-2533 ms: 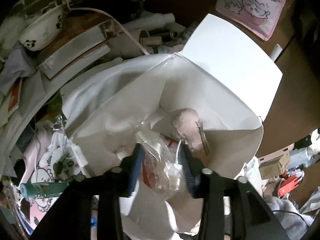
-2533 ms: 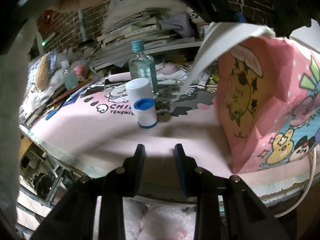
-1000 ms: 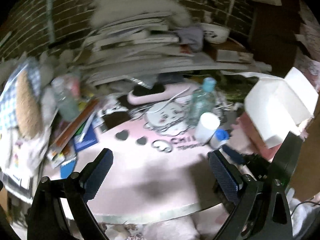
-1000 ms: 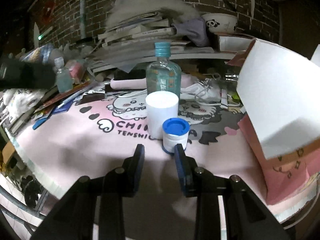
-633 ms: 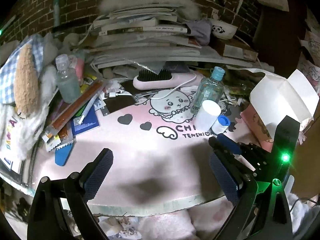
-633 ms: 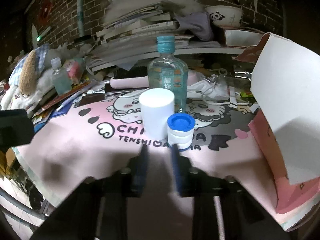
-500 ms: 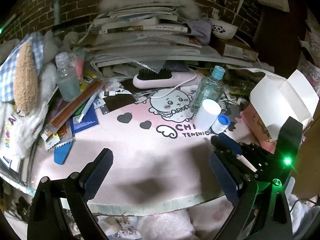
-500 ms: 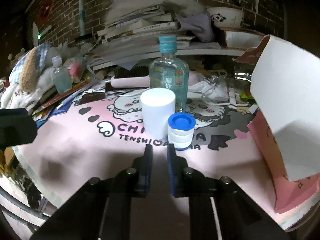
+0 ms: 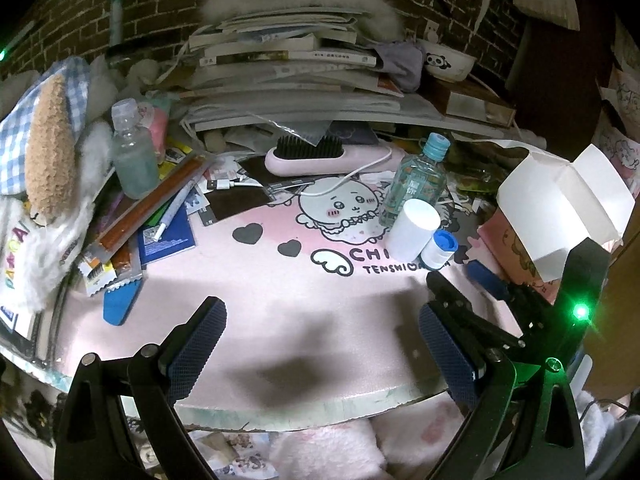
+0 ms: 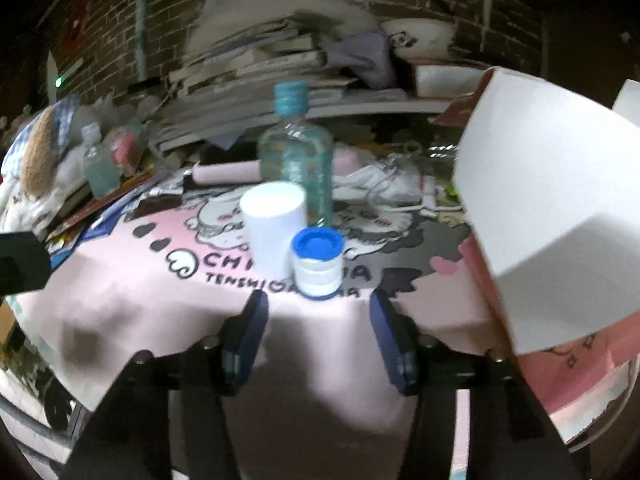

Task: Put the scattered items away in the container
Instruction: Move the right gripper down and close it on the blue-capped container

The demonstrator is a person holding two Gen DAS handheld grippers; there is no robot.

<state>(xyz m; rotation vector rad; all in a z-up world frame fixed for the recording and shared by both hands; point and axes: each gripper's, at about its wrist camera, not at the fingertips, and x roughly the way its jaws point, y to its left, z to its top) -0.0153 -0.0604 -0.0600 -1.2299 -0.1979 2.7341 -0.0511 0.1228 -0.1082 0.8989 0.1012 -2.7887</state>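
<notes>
Blue-capped jar (image 10: pixel 318 267) just ahead of right gripper (image 10: pixel 316 340), fingers opening, empty; left gripper (image 9: pixel 320 344) spread wide, empty.

Pink printed cloth mat (image 9: pixel 256 288) on bench: matt, soft-looking. Clear glossy plastic bottle with ribbed teal cap (image 10: pixel 296 160). White smooth matt plastic cylinder (image 10: pixel 274 228). Small white ridged plastic jar, glossy blue lid (image 10: pixel 318 266). Pink printed paper bag (image 9: pixel 560 200), plain white matt lining. Right tool (image 10: pixel 318 340) pads: blue textured rubber.
</notes>
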